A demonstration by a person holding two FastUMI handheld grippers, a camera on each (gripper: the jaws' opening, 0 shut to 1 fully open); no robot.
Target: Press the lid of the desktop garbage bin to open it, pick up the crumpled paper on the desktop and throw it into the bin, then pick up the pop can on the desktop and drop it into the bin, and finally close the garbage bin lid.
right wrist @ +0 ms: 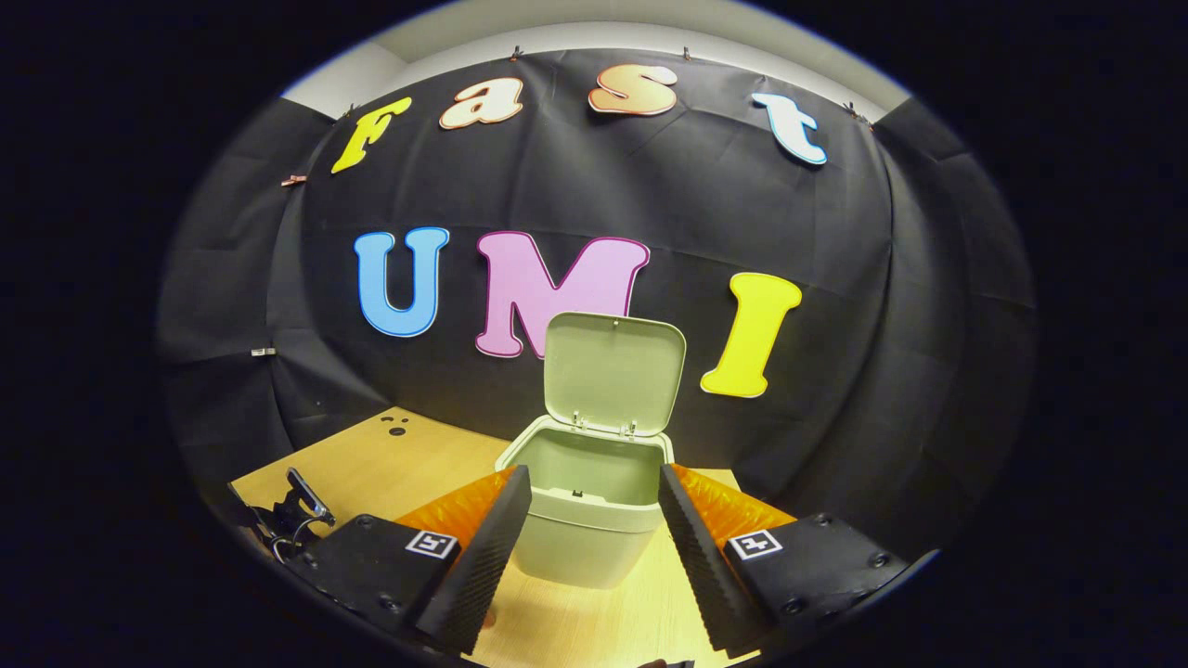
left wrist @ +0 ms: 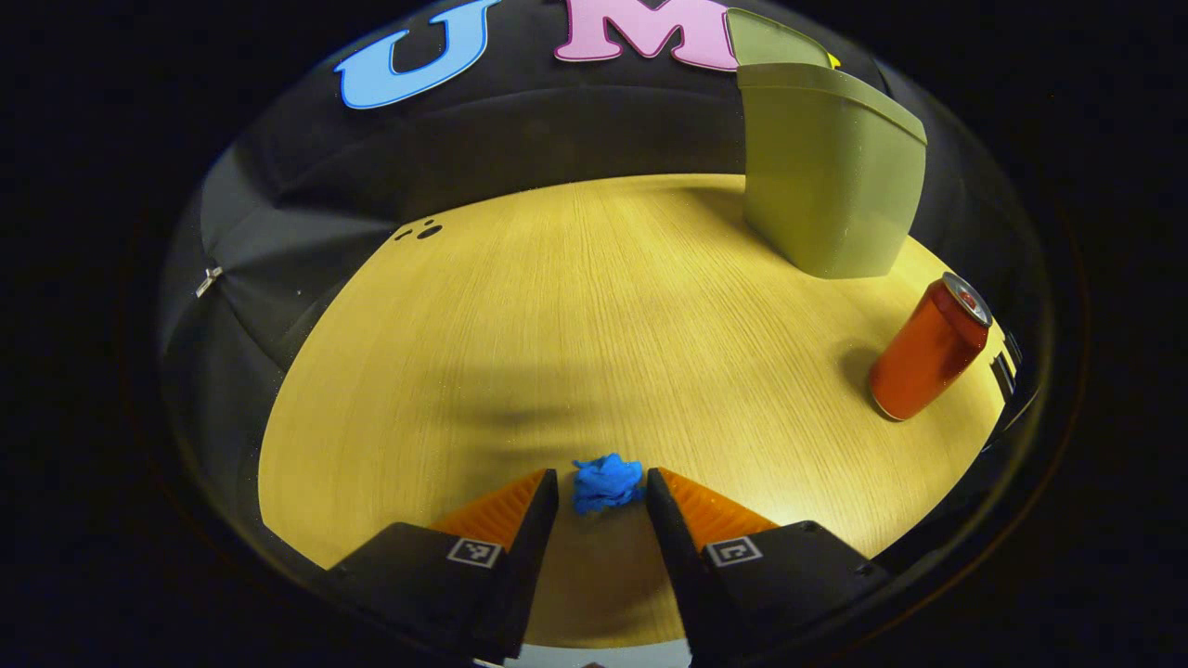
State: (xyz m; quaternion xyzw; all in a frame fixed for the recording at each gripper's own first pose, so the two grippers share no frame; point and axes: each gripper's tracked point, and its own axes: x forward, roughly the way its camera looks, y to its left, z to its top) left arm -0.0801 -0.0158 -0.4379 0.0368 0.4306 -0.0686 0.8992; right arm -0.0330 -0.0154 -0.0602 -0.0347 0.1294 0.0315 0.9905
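Blue crumpled paper (left wrist: 607, 482) lies on the wooden tabletop (left wrist: 575, 315) between the tips of the left tool (left wrist: 602, 490), whose fingers stand apart without pressing it. Red pop can (left wrist: 928, 348) stands upright near the green bin (left wrist: 831, 167). Right tool (right wrist: 594, 520), fingers spread, faces the bin, lid (right wrist: 614, 373) raised.

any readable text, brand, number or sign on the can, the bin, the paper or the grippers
pop can: no brand or print can be made out on the side that shows.
garbage bin and its raised lid: plain, no lettering.
crumpled paper: no writing to be seen.
left gripper and right gripper: each finger carries a small square black-and-white coded marker, a pattern and not words.
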